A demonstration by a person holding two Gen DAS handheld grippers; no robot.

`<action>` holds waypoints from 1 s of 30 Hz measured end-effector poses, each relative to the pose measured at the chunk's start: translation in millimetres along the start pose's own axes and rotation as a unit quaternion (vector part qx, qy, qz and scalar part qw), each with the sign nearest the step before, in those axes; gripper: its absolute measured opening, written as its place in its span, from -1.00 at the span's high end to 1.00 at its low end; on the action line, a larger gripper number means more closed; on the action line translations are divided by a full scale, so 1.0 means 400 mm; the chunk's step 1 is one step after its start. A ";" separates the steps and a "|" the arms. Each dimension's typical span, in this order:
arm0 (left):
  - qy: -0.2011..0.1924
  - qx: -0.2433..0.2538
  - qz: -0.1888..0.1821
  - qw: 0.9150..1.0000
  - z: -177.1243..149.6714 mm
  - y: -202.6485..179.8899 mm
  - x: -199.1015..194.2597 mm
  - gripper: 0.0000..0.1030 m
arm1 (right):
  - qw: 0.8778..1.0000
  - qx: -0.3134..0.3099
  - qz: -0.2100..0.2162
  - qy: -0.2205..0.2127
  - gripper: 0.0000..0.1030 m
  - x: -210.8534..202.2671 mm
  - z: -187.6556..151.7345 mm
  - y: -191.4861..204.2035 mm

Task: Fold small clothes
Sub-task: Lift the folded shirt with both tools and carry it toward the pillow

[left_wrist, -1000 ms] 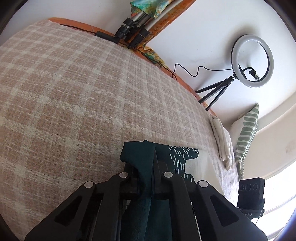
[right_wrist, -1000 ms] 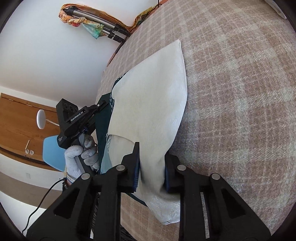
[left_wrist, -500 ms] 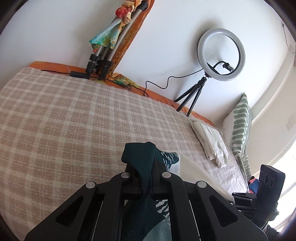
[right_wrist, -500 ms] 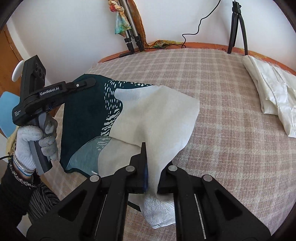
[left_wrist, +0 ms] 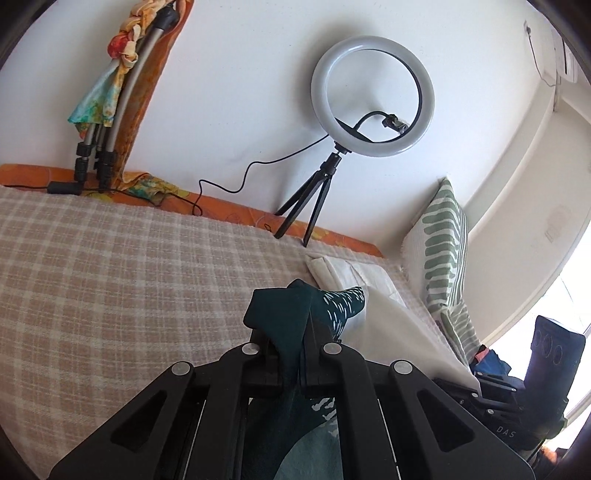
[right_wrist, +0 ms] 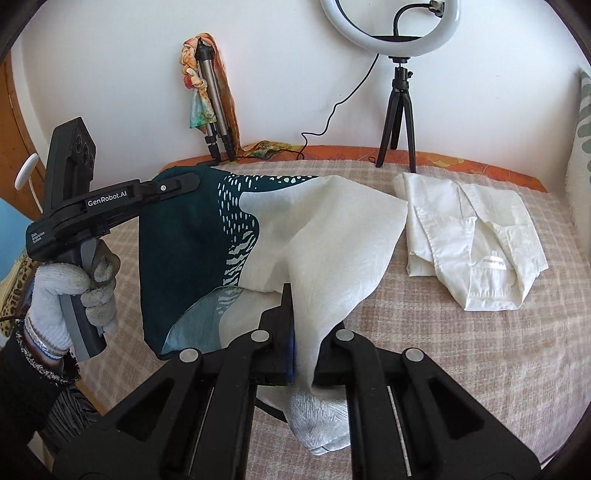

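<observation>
Teal-and-cream cloth (right_wrist: pixel 258 243) held up off the plaid bed (right_wrist: pixel 480 350), stretched sideways: teal corner pinched in left gripper (left_wrist: pixel 291 343), cream edge clamped in right gripper (right_wrist: pixel 303 347). Folded white shirt (right_wrist: pixel 476 240) lying beyond, rightward.

Two cameras, each riding low behind its own black fingers, close above the bed.

Left view faces the wall, ring light (left_wrist: pixel 372 95) and striped pillow (left_wrist: pixel 441 243). Right view faces the same wall squarely. Both share the ring light (right_wrist: pixel 391 20), leaning tripod (right_wrist: pixel 216 107) and white shirt (right_wrist: pixel 476 240).
</observation>
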State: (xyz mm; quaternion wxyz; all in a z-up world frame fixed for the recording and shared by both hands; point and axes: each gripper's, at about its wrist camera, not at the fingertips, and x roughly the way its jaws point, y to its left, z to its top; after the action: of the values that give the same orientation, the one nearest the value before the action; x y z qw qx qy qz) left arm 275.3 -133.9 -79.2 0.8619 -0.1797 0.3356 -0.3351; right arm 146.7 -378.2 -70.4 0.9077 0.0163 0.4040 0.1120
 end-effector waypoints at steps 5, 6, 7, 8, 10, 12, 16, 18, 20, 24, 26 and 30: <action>-0.001 0.022 -0.016 1.000 0.038 -0.095 0.084 0.93 | 0.999 0.001 -0.040 -0.012 0.86 -0.036 0.023 -0.113; 0.000 0.026 -0.019 0.999 0.044 -0.114 0.103 0.94 | 0.999 0.002 -0.048 -0.013 0.86 -0.040 0.026 -0.138; 0.002 0.030 -0.022 0.999 0.049 -0.131 0.123 0.93 | 0.998 0.003 -0.057 -0.013 0.86 -0.042 0.035 -0.166; 0.003 0.034 -0.024 0.999 0.054 -0.148 0.143 0.93 | 0.998 0.003 -0.064 -0.014 0.86 -0.047 0.040 -0.192; 0.005 0.039 -0.029 0.999 0.064 -0.179 0.184 0.93 | 0.997 0.004 -0.081 -0.015 0.86 -0.051 0.050 -0.244; 0.007 0.041 -0.034 0.999 0.073 -0.206 0.225 0.93 | 0.995 0.003 -0.101 -0.016 0.86 -0.053 0.061 -0.294; 0.011 0.051 -0.040 0.998 0.085 -0.252 0.306 0.93 | 0.991 0.001 -0.131 -0.018 0.86 -0.051 0.082 -0.381; 0.012 0.059 -0.041 0.997 0.091 -0.276 0.343 0.93 | 0.989 -0.003 -0.144 -0.021 0.86 -0.045 0.095 -0.421; 0.013 0.066 -0.041 0.997 0.097 -0.294 0.375 0.93 | 0.988 -0.004 -0.153 -0.021 0.86 -0.036 0.108 -0.458; 0.013 0.072 -0.037 0.997 0.111 -0.309 0.427 0.93 | 0.986 -0.004 -0.167 -0.021 0.86 -0.002 0.132 -0.523; 0.011 0.077 -0.031 0.996 0.118 -0.313 0.450 0.93 | 0.985 -0.004 -0.169 -0.020 0.86 0.019 0.143 -0.550; 0.013 0.081 -0.018 0.997 0.128 -0.308 0.497 0.93 | 0.985 -0.002 -0.173 -0.014 0.86 0.067 0.157 -0.592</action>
State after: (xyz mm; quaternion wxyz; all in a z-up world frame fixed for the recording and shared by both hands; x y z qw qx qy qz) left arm 364.3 -355.8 -68.0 0.8630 -0.1110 0.3158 -0.3785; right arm 255.4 -599.3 -76.3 0.9192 -0.0544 0.3873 -0.0461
